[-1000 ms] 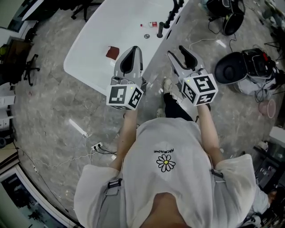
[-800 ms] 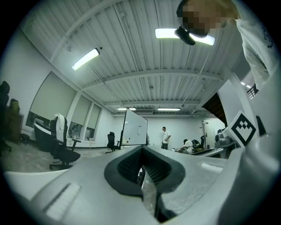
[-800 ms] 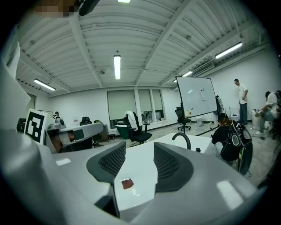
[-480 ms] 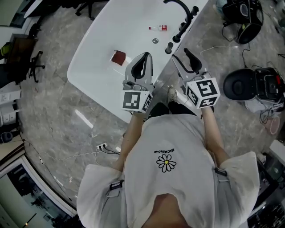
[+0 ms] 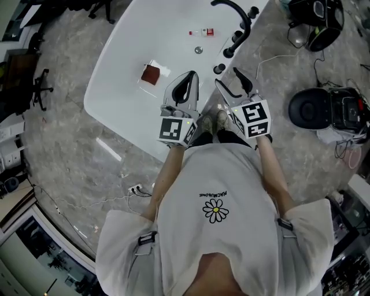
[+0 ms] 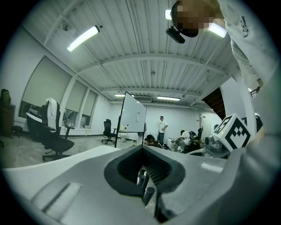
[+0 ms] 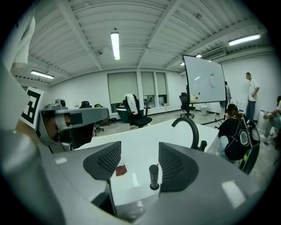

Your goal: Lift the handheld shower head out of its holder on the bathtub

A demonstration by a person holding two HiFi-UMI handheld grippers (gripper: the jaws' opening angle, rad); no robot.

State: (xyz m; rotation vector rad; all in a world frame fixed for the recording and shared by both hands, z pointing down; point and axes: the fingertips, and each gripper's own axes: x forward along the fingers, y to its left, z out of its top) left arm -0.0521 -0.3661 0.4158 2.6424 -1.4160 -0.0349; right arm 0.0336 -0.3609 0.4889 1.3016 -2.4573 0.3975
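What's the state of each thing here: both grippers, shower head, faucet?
left gripper: jaws together, nothing held.
right gripper: jaws apart, empty, lined up on the shower head but short of it.
handheld shower head: upright in its holder on the bathtub rim, untouched.
faucet: no water visible.

- white bathtub sits on a grey marbled floor
- in the tub: a brown square patch, a round drain and some small red-and-white thing
- along its rim: a curved black faucet and the upright black handheld shower head
- a power strip with cables lies on the floor
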